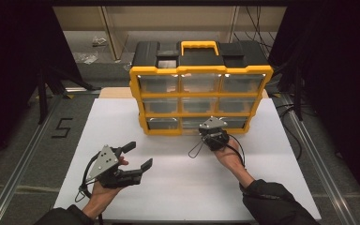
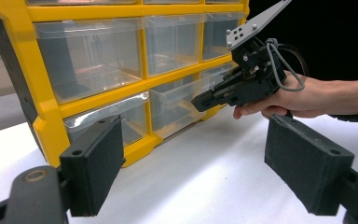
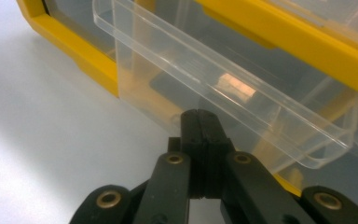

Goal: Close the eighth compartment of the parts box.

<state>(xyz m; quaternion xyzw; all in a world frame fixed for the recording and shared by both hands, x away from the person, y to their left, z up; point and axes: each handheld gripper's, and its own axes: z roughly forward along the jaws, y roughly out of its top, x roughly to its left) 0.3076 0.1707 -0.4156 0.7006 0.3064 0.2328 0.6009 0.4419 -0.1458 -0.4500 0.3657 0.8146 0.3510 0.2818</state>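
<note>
So the yellow drawer cabinet sits at the far middle of the white table, and the drawer in play is the clear bottom-middle drawer, which looks slid partway out of its slot. The right gripper is parked right at its front, jaws pressed flat together with nothing visibly pinched between them; the tips sit just under the drawer's front lip at about 12 o'clock from the jaws. Can't tell if they actually touch the plastic.

The drawer's long axis runs front to back, straight into the cabinet, so whichever way it goes next, the move has to follow that line.

The left gripper is spread wide and empty, resting near the table's near-left part, around 8 o'clock from the cabinet and well apart from it. The right hand is clearly the nearer one.
</note>
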